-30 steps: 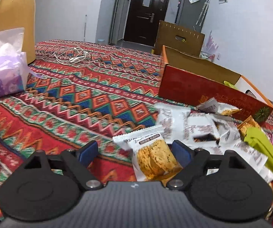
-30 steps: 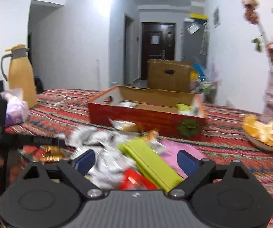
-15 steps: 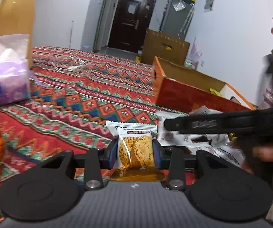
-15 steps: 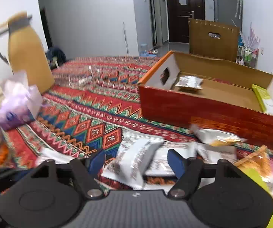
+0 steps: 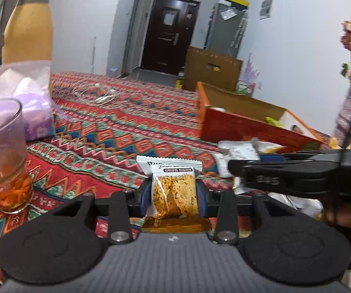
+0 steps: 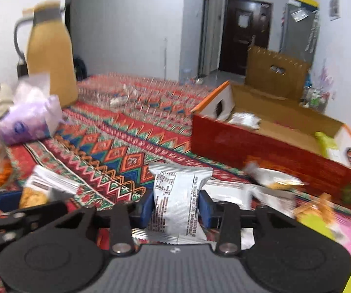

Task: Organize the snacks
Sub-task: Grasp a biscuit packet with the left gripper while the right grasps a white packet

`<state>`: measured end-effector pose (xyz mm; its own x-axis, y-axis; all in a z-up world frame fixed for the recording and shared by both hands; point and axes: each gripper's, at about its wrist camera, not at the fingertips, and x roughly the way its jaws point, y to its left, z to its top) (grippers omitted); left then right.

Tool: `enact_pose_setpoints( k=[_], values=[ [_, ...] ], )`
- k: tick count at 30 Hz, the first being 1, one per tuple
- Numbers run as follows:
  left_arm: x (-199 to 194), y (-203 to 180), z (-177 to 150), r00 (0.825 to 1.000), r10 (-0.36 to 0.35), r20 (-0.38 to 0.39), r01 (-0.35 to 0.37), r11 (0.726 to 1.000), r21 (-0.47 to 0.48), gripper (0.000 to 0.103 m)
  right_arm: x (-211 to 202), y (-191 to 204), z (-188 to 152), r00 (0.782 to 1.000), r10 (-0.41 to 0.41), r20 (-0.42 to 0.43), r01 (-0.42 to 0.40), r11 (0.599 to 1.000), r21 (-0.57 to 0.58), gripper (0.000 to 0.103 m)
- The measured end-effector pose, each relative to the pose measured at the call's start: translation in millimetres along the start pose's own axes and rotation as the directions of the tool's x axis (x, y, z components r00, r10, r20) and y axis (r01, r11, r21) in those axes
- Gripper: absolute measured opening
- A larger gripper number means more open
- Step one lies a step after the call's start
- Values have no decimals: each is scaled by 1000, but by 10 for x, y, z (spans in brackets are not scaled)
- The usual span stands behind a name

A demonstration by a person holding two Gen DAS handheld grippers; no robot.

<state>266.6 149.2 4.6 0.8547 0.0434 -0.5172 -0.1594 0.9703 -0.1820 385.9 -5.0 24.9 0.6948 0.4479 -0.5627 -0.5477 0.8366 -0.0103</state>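
A patterned cloth covers the counter (image 5: 116,131). The open red box (image 6: 268,144) stands beyond a loose pile of snack packets (image 6: 256,193). The left gripper (image 5: 173,194) has its fingers clamped on a biscuit packet (image 5: 173,188) reading "Pumpkin seed". The right gripper (image 6: 179,210) is closing its fingers on a silver packet (image 6: 179,200), fine print showing. A glass (image 5: 3,156) stands far left.

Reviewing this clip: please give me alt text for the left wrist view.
The left gripper is shut on a clear-fronted cookie packet above a patterned tablecloth. The right gripper's fingers cross in from the right, before an open red box; a glass stands left.
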Motion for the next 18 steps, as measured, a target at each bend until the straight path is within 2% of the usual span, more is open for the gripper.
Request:
enact_pose_setpoints(
  k=[3,9,13,18],
  values=[
    [-144,-257,-38,999,-40,5,40,999,36,38,-474,-172,-147,999,-19,48,18,999,31,39],
    [-366,-817,-174,992,-124,-13,125,986,110,38,-1407,-653,-620,987,-124,102,114,989,98,39],
    [-417,-1150,-239,981,-188,-38,192,971,145,38,-1765,-983,-920,978,-179,106,159,972,171,39],
    [-371,-1407,-232,981,-188,-50,194,963,186,38,-1908,-1246,-1128,973,-198,118,168,959,227,39]
  ],
)
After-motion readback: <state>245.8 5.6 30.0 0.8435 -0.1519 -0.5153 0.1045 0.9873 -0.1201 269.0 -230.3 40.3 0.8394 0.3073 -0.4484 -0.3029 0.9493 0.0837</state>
